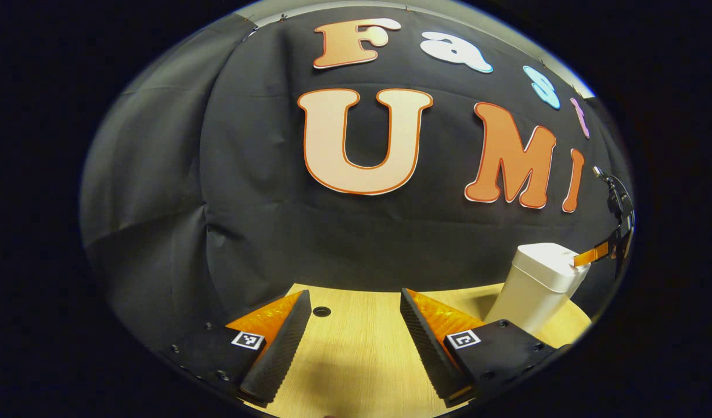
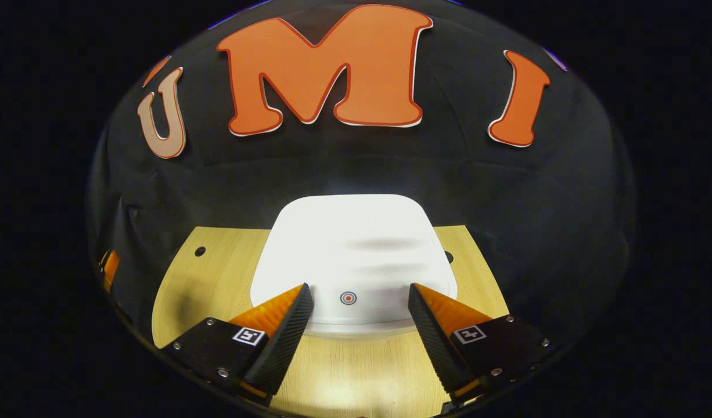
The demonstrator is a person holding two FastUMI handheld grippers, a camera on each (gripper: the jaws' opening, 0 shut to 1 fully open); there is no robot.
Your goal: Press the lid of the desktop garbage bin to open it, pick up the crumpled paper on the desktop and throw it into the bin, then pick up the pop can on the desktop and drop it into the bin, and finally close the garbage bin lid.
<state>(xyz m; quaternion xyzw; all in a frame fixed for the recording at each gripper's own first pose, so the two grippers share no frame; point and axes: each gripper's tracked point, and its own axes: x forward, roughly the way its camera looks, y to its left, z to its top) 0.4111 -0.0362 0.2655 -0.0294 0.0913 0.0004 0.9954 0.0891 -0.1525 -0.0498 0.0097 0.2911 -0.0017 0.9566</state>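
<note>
One bin on the table, white, lid (image 2: 356, 249) down flat and closed, so nothing of its inside can be seen. No brand or writing on it that I can read; there's just a small red ring mark (image 2: 348, 298) near the lid's front edge. In the right gripper view, the right gripper (image 2: 359, 299) hangs over that front edge, jaws spread wide and gripping nothing, the ring mark sitting right between the fingers. In the left gripper view, the left gripper (image 1: 355, 305) is also released and empty over bare table (image 1: 356, 354), with the bin (image 1: 536, 287) off toward the table's far right. Two small dark holes show in the table, one (image 2: 200, 251) left of the bin, one (image 2: 448, 256) tight against its right side.
</note>
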